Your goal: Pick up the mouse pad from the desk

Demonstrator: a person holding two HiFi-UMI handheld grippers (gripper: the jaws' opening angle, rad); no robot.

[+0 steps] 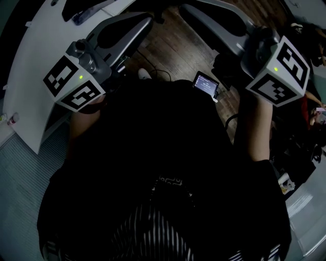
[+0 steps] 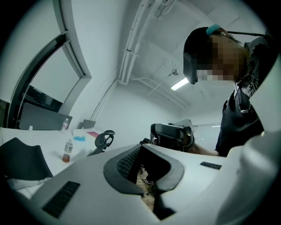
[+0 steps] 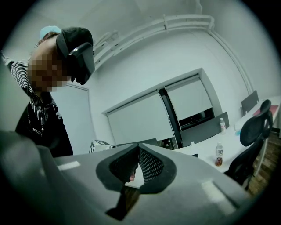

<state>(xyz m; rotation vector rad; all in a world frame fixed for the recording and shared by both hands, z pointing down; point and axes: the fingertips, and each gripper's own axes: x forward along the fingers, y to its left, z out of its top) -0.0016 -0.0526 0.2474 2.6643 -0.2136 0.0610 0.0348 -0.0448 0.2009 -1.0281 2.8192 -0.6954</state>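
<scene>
No mouse pad can be made out in any view. In the head view I hold both grippers level in front of my dark torso, over the wooden floor (image 1: 173, 51). The left gripper (image 1: 146, 19) reaches up and right from its marker cube (image 1: 76, 84), beside the white desk (image 1: 35, 61). Opposite it, the right gripper (image 1: 185, 9) reaches up and left from its own cube (image 1: 282, 71). The left gripper (image 2: 141, 145) has its tips together with nothing between them. The right gripper (image 3: 138, 144) is likewise shut and empty.
A drink bottle (image 2: 67, 150) stands on the white desk (image 2: 48, 145), with pink and blue items (image 2: 88, 135) farther back and an office chair (image 2: 103, 140) beside it. The right gripper view shows the bottle (image 3: 218, 154) and a dark chair (image 3: 254, 127). A small lit device (image 1: 206, 84) hangs at my waist.
</scene>
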